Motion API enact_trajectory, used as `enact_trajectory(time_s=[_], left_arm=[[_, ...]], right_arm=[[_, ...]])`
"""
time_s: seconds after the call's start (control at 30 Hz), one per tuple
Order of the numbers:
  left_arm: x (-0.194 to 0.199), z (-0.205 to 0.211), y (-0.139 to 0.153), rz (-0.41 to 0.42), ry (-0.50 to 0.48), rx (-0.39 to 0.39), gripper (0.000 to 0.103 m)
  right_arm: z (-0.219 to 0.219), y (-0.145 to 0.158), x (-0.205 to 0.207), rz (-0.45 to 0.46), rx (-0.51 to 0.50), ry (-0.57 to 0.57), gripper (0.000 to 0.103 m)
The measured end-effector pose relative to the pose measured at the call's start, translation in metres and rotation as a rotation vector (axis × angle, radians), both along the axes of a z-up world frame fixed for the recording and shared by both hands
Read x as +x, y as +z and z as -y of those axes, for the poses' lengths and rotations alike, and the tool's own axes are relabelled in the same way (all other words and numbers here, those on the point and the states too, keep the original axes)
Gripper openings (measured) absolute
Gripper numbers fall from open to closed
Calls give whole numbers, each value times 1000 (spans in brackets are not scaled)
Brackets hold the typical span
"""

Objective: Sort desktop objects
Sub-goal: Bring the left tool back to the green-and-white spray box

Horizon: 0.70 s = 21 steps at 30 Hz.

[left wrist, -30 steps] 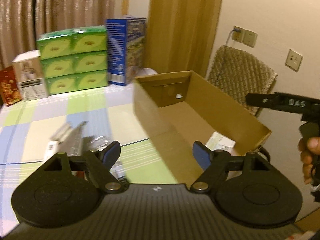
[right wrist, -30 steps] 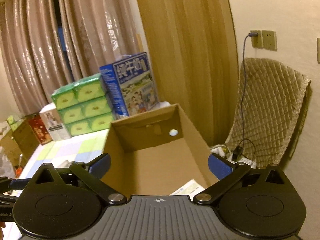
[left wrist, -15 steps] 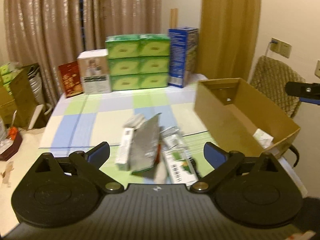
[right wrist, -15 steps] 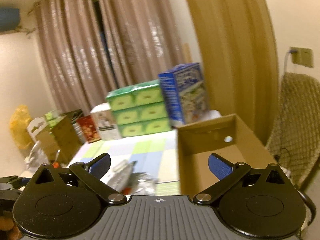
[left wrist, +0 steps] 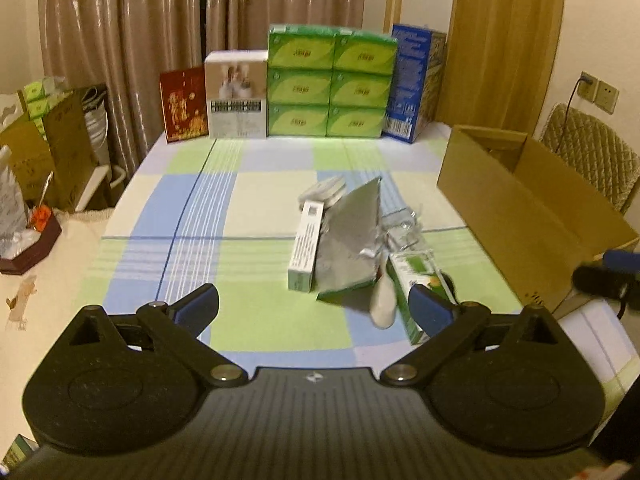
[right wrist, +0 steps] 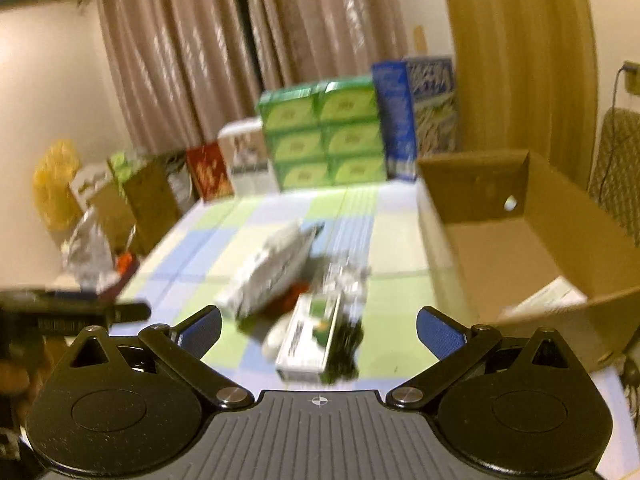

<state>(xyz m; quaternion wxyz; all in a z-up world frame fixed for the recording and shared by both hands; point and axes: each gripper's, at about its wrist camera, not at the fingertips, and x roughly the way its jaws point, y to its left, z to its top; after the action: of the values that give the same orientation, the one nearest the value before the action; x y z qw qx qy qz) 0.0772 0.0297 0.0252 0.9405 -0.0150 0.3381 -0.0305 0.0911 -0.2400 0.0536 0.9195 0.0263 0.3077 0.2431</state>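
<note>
My left gripper (left wrist: 314, 310) is wide apart w/ nothing in it, and it hangs over the checked cloth (left wrist: 256, 208). A sec ago it looked right into the cardboard box (left wrist: 520, 208); now it has backed off and turned, so the box sits at the right edge of the cloth and I see the whole table. The pile is in the middle: a long white box (left wrist: 306, 246) lies flat, a silver bag (left wrist: 352, 240) leans just beside it, a small round tin (left wrist: 323, 190) sits behind them, some clear crinkly wrap (left wrist: 404, 224) is next to the bag, and a green and white box (left wrist: 416, 280) lies at the front near the right finger. My right gripper (right wrist: 318, 330) is also spread w/ nothing held. Its view was on the box and wall before; now it has swung left to the pile, which looks blurry. The green and white box (right wrist: 312, 336) lies between its fingers but lower down on the cloth, not touched. The cardboard box (right wrist: 532, 248) is open at right w/ a white packet (right wrist: 548, 300) inside. Green cartons (left wrist: 330, 88) and a blue carton (left wrist: 412, 84) stand at the far end.
</note>
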Motion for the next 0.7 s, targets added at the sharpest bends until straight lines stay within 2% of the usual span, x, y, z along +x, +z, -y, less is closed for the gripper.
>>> enact_trajectory(time_s=[0.3,0.4,0.5,0.7], left_arm=[[19,-9,-49,-58,2,-2,99],[26,-8,-59,-87,0,-27,99],[33,-4,-62,-89,-12,-41,99],[45,-4,-63,-90,29,-54,99]], right_arm=[[-17,-64,24,-42,-78,36,101],[-21,-74,32,-57,-77,38,99],[-23,-80,41,-82,-67,39,91],[-35,-88,53,-77,-75,40,89]])
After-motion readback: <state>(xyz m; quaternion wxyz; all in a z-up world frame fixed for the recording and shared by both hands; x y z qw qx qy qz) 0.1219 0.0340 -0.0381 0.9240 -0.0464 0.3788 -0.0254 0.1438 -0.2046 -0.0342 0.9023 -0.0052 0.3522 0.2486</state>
